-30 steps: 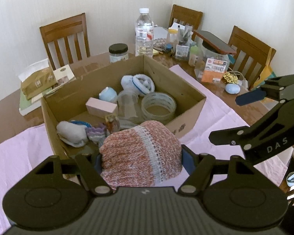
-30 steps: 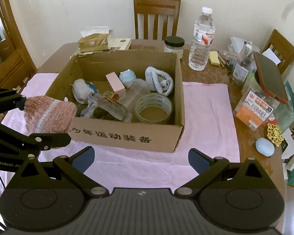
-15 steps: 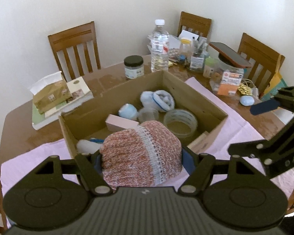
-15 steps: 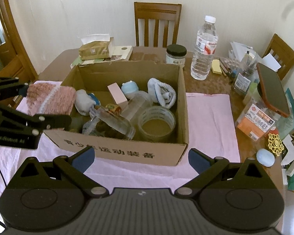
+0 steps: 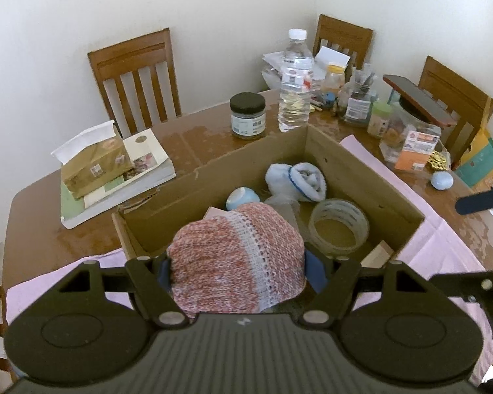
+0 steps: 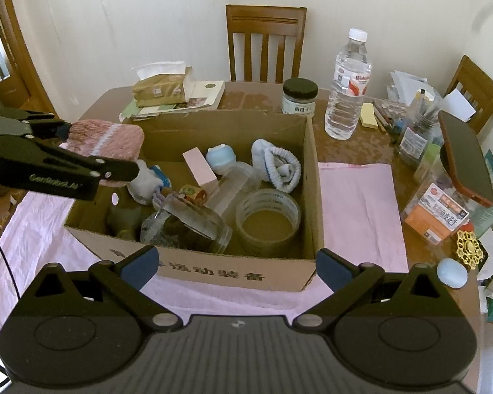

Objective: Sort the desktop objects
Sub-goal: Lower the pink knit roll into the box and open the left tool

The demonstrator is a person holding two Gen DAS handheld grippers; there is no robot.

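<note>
Your left gripper (image 5: 238,267) is clamping the pink-and-white knitted hat (image 5: 236,256) between both blue pads, and you are holding it above the near-left corner of the cardboard box (image 6: 210,267); in the right wrist view the hat (image 6: 106,139) is overhanging the box's left wall. Your right gripper (image 6: 236,264) is hovering with fingers spread wide apart and nothing between them, just in front of the box's printed front wall. Inside the box are lying a tape roll (image 6: 268,218), a rolled blue-white sock (image 6: 277,164), a pink block (image 6: 200,169) and a clear jar (image 6: 187,226). The box is sitting on a pink cloth (image 6: 358,203) covering the wooden table (image 5: 207,131). A water bottle (image 6: 346,87) is standing behind the box.
</note>
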